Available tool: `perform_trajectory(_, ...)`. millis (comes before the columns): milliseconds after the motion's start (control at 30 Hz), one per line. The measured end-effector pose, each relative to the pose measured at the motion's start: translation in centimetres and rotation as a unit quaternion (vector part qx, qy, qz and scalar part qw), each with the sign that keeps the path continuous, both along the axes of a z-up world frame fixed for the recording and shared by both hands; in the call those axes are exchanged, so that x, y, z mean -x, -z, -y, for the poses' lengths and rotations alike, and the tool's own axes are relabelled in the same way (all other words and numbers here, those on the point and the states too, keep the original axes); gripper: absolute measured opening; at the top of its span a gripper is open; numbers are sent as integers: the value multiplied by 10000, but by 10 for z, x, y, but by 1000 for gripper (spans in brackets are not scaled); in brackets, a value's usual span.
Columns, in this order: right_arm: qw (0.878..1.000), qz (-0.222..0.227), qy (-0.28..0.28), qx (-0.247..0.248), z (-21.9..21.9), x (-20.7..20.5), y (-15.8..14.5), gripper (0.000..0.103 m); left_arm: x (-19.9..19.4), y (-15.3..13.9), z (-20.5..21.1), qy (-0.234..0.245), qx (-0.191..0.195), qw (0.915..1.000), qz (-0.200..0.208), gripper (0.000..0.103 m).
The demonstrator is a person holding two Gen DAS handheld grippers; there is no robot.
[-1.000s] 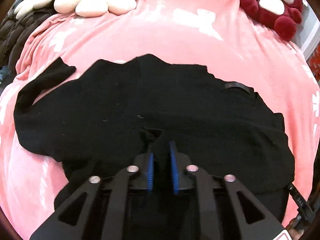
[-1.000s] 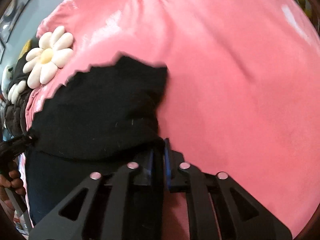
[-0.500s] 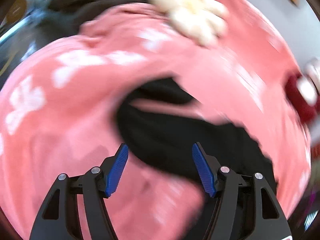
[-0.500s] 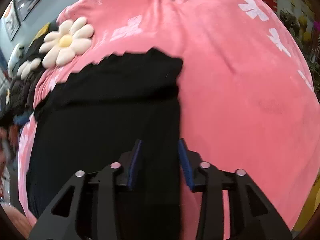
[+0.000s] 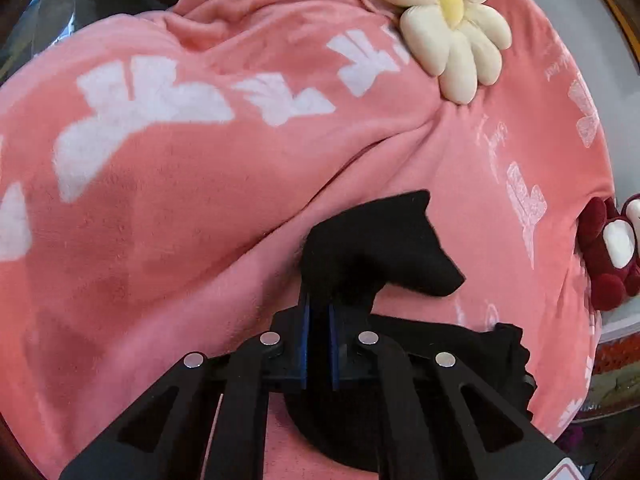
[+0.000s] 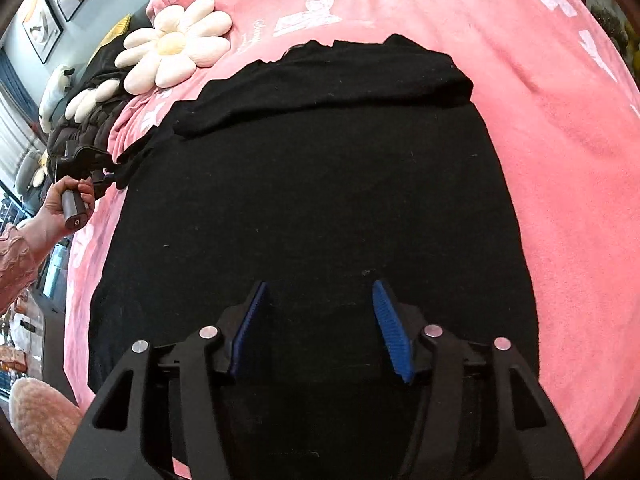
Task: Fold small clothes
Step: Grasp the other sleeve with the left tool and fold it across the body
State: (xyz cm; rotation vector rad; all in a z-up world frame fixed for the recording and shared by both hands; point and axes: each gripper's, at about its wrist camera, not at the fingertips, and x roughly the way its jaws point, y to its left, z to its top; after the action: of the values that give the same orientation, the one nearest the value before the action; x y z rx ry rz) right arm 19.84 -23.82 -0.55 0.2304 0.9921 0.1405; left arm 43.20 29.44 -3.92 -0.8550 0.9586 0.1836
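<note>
A black knit garment (image 6: pixel 312 200) lies spread on the pink blanket (image 6: pixel 560 140), its far part folded over in a band. My right gripper (image 6: pixel 320 320) is open and empty just above the garment's near part. My left gripper (image 5: pixel 318 312) is shut on the garment's black sleeve (image 5: pixel 380 248), whose end sticks up past the fingertips. In the right wrist view the left gripper (image 6: pixel 108 168) shows at the garment's left edge, held by a hand and pinching the sleeve.
A cream flower cushion (image 5: pixel 452 28) lies on the blanket beyond the sleeve; it also shows in the right wrist view (image 6: pixel 176 48). A red plush toy (image 5: pixel 612 252) sits at the right edge. Dark clothing (image 6: pixel 88 120) is piled at the far left.
Both grippers let go of the garment's near edge. My left gripper swung left and closed on the sleeve. My right gripper opened wider and now hovers over the garment.
</note>
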Motion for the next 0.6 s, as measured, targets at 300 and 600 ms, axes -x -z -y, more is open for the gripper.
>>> perform_trajectory(300, 9996, 86, 247, -63, 16, 2, -4, 53, 36, -193, 104, 1449, -815, 9588, 2303, 4)
perform_trajectory(600, 9971, 285, 679, -200, 63, 3, -31, 58, 68, -154, 341, 3753, -1218, 9055, 1563, 58)
